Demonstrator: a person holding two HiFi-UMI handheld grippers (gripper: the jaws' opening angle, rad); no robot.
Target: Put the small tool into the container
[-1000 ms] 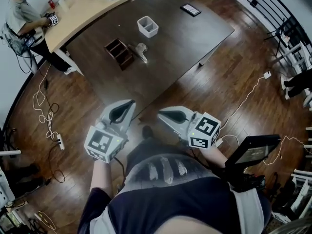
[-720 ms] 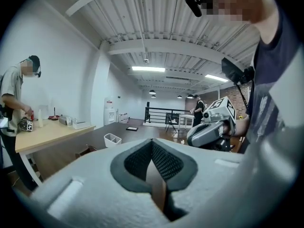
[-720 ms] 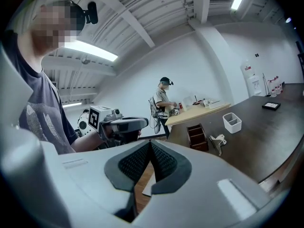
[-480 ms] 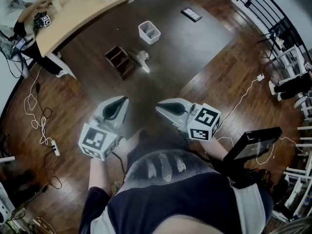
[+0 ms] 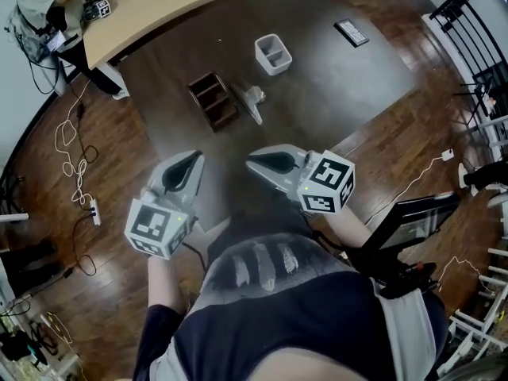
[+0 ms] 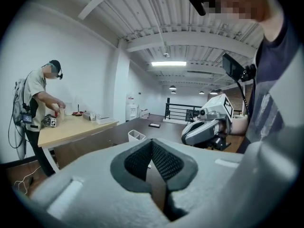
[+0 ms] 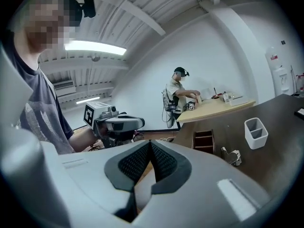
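The small metal tool [image 5: 252, 101] lies on the dark table [image 5: 333, 78] between a brown wooden tray [image 5: 214, 100] and a white two-cell container [image 5: 272, 54]. Both grippers hang near my body, over the table's near corner and well short of the tool. My left gripper [image 5: 193, 156] is shut with nothing in it, and so is my right gripper [image 5: 251, 160]. From the right gripper view [image 7: 150, 144] I see the tool [image 7: 231, 156], the container [image 7: 255, 133] and the tray [image 7: 203, 140] ahead to the right. The left gripper view [image 6: 152, 144] shows the container [image 6: 136, 136] far off.
A black tablet [image 5: 351, 32] lies at the table's far right. A light wooden desk [image 5: 159, 6] stands behind it, with a person [image 5: 48, 14] working at its left end. Cables [image 5: 75, 169] trail over the floor at left. A black railing [image 5: 476, 62] runs along the right.
The table, tray, tool and container have shifted right in the head view. Both grippers stay shut and empty, a little higher in the picture, over the table's near corner.
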